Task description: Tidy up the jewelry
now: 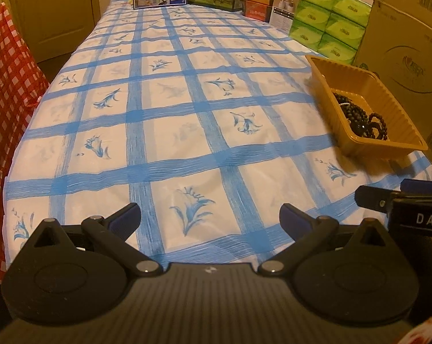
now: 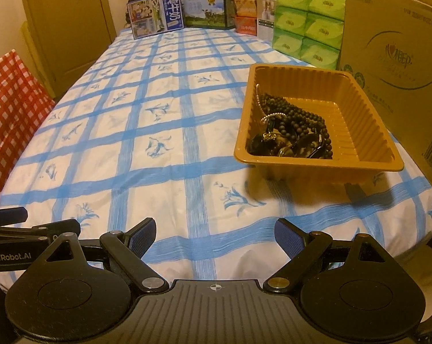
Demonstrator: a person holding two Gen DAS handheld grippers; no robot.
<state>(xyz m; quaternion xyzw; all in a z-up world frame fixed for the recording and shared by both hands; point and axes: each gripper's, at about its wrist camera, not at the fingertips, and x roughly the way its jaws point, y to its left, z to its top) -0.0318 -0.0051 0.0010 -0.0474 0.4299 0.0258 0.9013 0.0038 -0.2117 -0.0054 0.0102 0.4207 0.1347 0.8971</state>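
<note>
A gold plastic tray (image 2: pixel 359 120) stands on the right side of the table, with a pile of dark bead strands and a pearl chain (image 2: pixel 290 126) in its left half. The tray also shows in the left wrist view (image 1: pixel 356 80), with the beads (image 1: pixel 359 117) inside. My left gripper (image 1: pixel 210 218) is open and empty, low over the near table edge. My right gripper (image 2: pixel 214 233) is open and empty, in front of the tray and apart from it. The right gripper's fingers show in the left wrist view (image 1: pixel 373 197), and the left gripper's fingers show in the right wrist view (image 2: pixel 7 215).
The table wears a white cloth with blue checks (image 2: pixel 147 132). Milk cartons and boxes (image 2: pixel 158 17) line the far edge. Green tissue packs (image 2: pixel 307 23) and a large cardboard box (image 2: pixel 396 57) stand along the right side. A red checked cloth (image 2: pixel 7 100) hangs at the left.
</note>
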